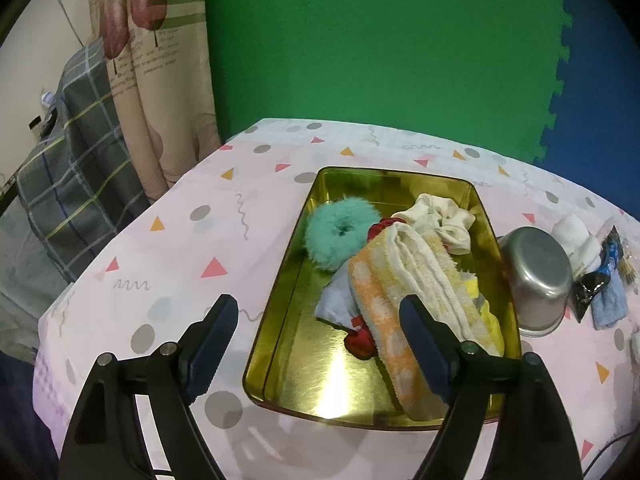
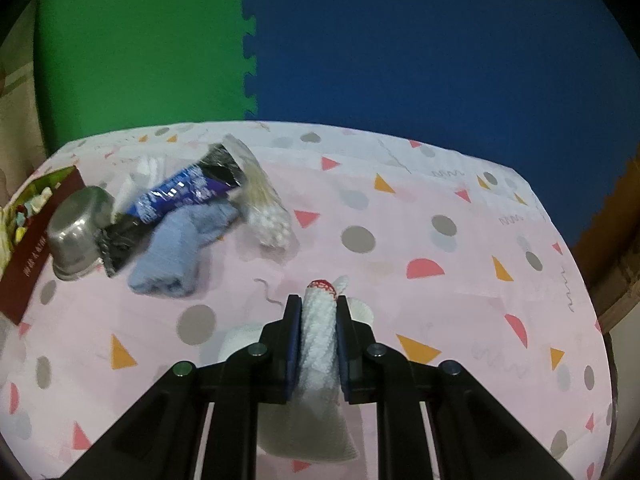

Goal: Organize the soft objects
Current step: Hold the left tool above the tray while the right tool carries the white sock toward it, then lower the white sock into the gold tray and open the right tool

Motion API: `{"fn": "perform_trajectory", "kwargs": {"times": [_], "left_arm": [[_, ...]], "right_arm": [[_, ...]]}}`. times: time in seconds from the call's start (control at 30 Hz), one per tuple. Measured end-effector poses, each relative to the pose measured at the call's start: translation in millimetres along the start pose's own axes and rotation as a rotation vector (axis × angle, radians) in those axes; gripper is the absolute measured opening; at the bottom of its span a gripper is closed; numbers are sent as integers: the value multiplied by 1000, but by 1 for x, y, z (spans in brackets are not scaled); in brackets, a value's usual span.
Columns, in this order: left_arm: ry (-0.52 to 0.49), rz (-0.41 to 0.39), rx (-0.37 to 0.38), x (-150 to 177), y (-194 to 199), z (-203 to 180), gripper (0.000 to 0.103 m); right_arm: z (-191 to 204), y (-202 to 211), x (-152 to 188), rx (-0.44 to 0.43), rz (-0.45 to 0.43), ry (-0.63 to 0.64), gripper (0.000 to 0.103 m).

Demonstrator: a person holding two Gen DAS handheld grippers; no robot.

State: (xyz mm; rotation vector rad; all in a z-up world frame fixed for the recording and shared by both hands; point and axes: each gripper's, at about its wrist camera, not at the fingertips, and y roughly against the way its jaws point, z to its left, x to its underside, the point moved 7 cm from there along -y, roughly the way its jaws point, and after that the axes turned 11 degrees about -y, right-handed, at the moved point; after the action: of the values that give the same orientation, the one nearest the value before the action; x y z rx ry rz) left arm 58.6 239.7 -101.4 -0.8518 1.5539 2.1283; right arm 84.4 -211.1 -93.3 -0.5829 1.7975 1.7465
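The right gripper [image 2: 319, 320] is squeezing a white fuzzy sock with a red-trimmed end [image 2: 318, 322] between its 2 fingers. The sock's long side is running straight along the fingers, pointing away from the person. The gold tin tray [image 1: 280, 300], where the teal scrunchie [image 1: 340, 232] and the orange and yellow towel [image 1: 384, 300] are lying, is sitting far off to the left, past the steel pot [image 2: 78, 232]. The left gripper [image 1: 316, 344] is hanging wide apart over the tray, holding nothing. The sock probably needs carrying left.

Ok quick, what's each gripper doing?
Left gripper: open, holding nothing.
Right gripper: closed on the white fluffy cloth with red trim.
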Motion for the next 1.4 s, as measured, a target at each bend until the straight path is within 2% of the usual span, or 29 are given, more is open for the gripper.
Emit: {"fn": "perform_trajectory", "kwargs": {"times": [0.27,0.53,0.83,1.03,1.23,1.4], "left_arm": [[56,8,-1,2,-1,13,83],[105,16,-17,4,-1,24,85],[165,24,-62,6,0,47,86],[170,14,-80,4,5,62,88],[212,30,-83,7,-1,74,88],[216,36,-80,9,-5,77,88]], "right_arm": [[38,23,-13,-81,-24,35,16],[100,47,-27,-202,-52,90,16],[201,59,-29,-391,-31,167,16],[269,58,-25,-472,-19,226,16],[323,39,-23,-505,19,228,16],[353,17,-23,-490,41,236,16]]}}
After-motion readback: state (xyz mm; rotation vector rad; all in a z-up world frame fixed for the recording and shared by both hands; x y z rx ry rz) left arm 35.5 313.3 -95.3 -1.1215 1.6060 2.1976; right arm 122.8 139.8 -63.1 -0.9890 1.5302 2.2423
